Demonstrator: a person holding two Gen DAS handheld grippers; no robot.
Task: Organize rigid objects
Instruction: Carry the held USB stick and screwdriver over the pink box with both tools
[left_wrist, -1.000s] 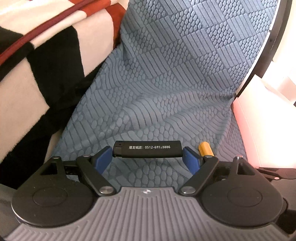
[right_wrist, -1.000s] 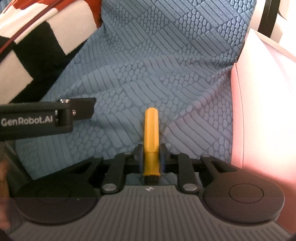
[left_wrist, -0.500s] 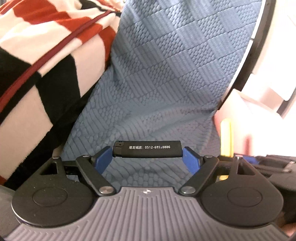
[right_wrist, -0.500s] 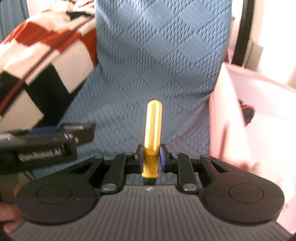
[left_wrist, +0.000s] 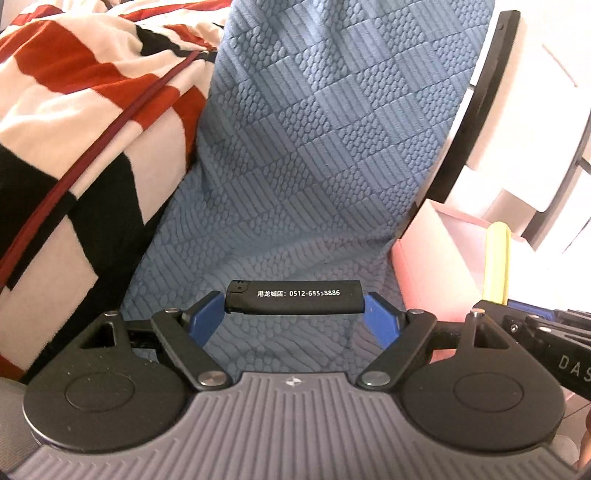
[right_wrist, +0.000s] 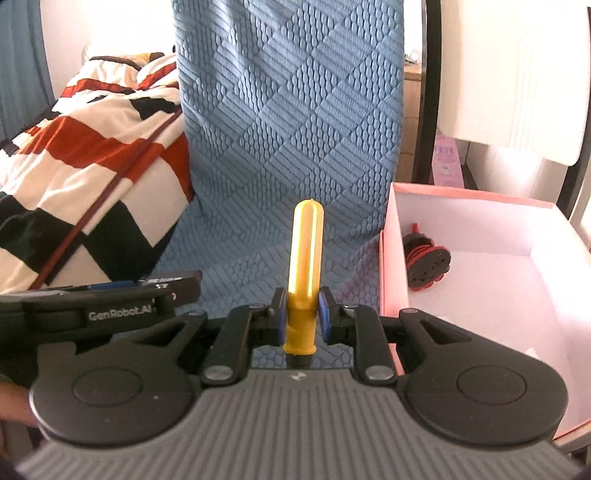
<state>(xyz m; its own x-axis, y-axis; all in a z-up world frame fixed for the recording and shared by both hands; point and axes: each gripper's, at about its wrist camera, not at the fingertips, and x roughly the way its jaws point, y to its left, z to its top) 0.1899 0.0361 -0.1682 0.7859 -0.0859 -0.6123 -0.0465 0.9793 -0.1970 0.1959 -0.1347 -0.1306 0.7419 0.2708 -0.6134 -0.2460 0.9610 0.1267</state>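
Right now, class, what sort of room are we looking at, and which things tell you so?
Most likely a bedroom or living space in a home. A striped red, white and black blanket lies rumpled beside a blue textured cover draped over soft furniture, and a pink storage box sits at its edge.

A home bedroom: a striped blanket (right_wrist: 92, 155) lies rumpled beside a blue quilted cover (right_wrist: 288, 129).

blue textured bedcover (right_wrist: 314, 147), striped blanket (right_wrist: 92, 147) left, pink box (right_wrist: 480, 195) right

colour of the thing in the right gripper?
Yellow tube, pinched in the right gripper; clearest in the right wrist view.
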